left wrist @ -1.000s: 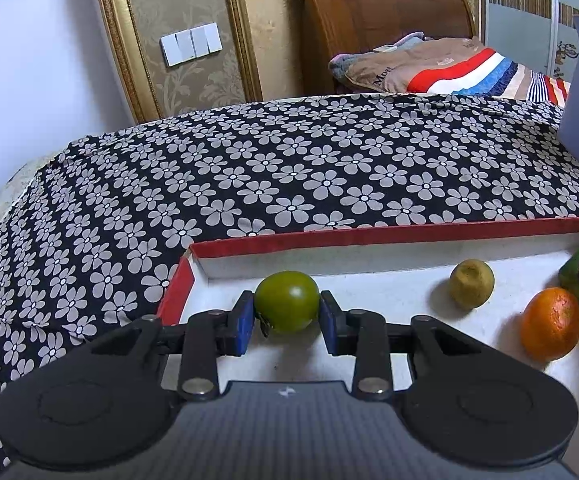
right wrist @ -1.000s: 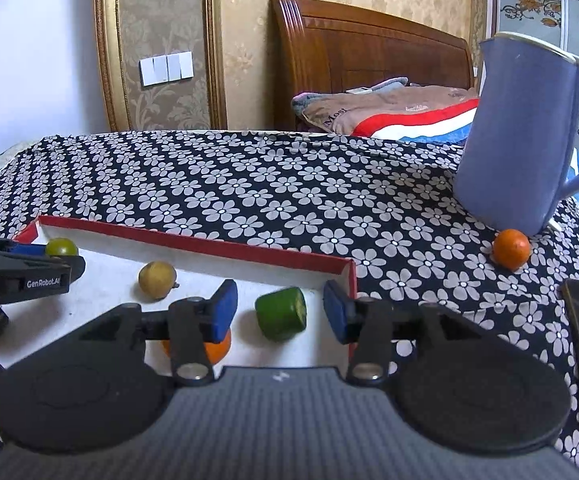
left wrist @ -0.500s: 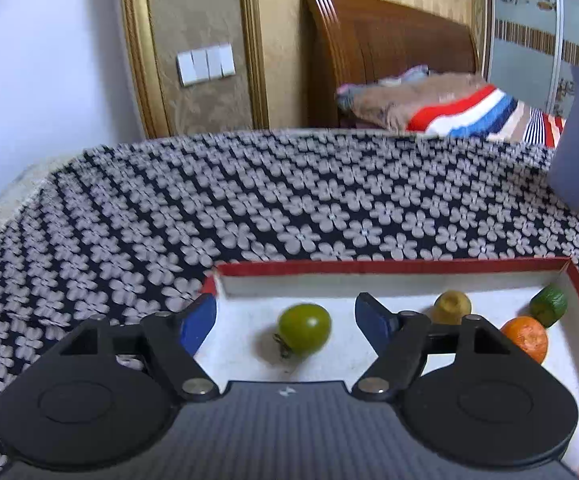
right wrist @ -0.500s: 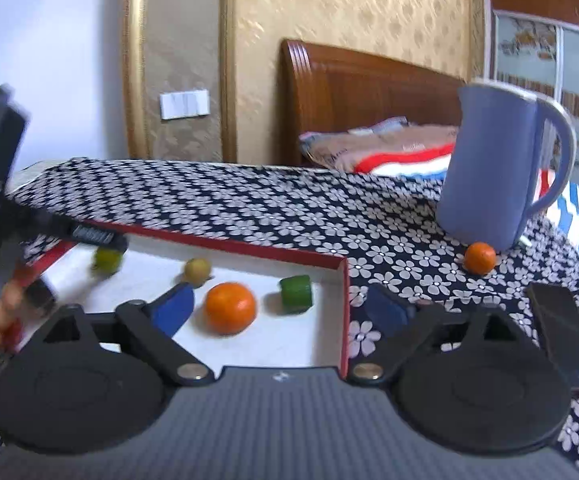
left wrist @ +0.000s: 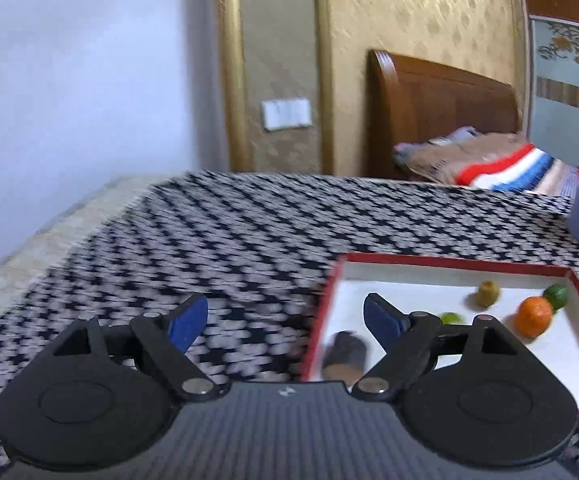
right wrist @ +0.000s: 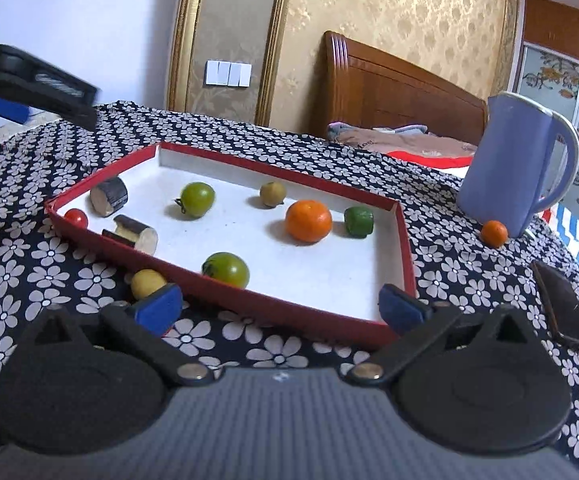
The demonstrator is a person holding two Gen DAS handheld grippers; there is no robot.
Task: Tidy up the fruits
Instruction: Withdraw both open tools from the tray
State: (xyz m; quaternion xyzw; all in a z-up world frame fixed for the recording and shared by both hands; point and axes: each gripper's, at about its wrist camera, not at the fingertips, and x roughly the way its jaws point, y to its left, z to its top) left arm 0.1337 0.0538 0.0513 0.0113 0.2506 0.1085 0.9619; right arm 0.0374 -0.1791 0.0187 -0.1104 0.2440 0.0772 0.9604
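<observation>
Inside red tray: green tomatoes, orange, other fruit. Yellow fruit near left and small orange by jug remain outside. Left gripper, right gripper: jaws just opened, both apart, empty.

No legible text in either view: the white lettering on the left gripper, up-left of the tray, is motion-blurred, and lettering on the folded cloth behind the tray is too small to make out.
</observation>
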